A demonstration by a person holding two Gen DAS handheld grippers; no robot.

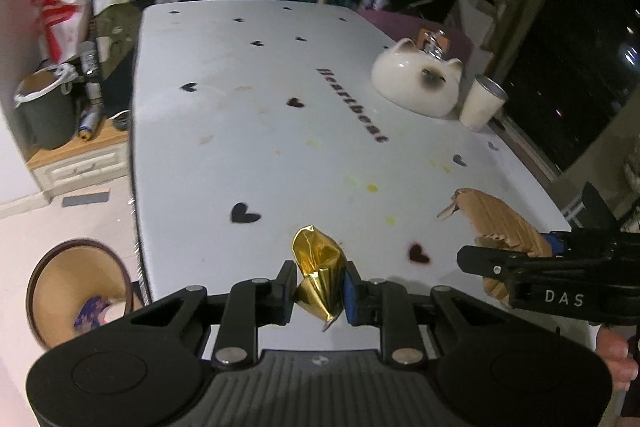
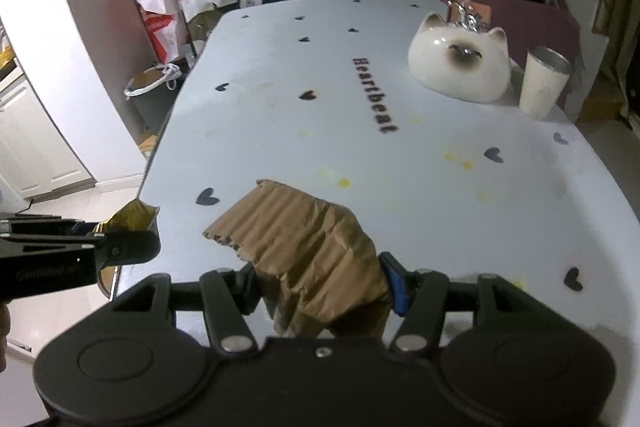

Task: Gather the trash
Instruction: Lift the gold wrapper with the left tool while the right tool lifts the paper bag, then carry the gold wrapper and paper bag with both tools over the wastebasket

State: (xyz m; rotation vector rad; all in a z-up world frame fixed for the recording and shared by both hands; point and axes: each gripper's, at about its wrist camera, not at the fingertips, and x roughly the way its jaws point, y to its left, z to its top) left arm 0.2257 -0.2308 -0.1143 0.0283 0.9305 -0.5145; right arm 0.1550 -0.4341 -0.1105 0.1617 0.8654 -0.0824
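Observation:
My left gripper is shut on a crumpled gold foil wrapper and holds it above the near end of the white table. My right gripper is shut on a torn piece of brown corrugated cardboard, also held above the table's near end. The cardboard shows at the right of the left wrist view, and the foil at the left of the right wrist view. A brown bin with some trash inside stands on the floor, left of the table and below the left gripper.
A white cat-shaped ceramic bowl and a cream cup stand at the table's far right. A dark bin with a white liner and bags sit on a low cabinet at the left. Shelves crowd the back wall.

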